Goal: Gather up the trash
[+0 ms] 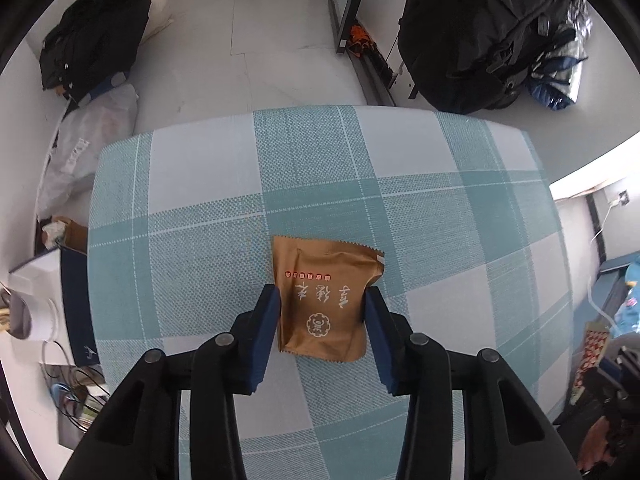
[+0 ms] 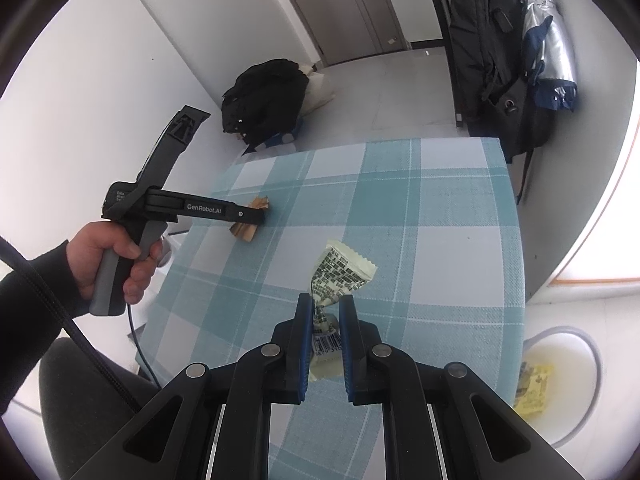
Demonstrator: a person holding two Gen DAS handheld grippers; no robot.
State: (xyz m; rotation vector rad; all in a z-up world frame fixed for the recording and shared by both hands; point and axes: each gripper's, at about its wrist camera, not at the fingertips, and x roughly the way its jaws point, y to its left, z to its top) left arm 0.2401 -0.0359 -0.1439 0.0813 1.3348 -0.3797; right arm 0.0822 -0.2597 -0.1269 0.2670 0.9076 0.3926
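So the left hand-held gripper (image 1: 322, 294) has its blue fingers (image 1: 267, 332) on either side of a brown snack wrapper (image 1: 326, 304), both pads touching the wrapper's edges, so it's pinching it across a fairly wide span. The wrapper looks like it's lying on the checked teal-and-white surface (image 1: 200, 208), though from this angle I can't tell if it's lifted a bit.

The right hand-held gripper (image 2: 325, 308) is much narrower, jaws squeezed onto a crumpled pale green wrapper (image 2: 340, 270) with black print and a barcode. Its top end sticks out past the fingertips above the surface.

From the right wrist view you also see the person's left hand (image 2: 110, 258) gripping the other tool's handle. Down past the surface's right edge there's a white bin (image 2: 592, 360) with a yellow wrapper (image 2: 534, 390) inside.
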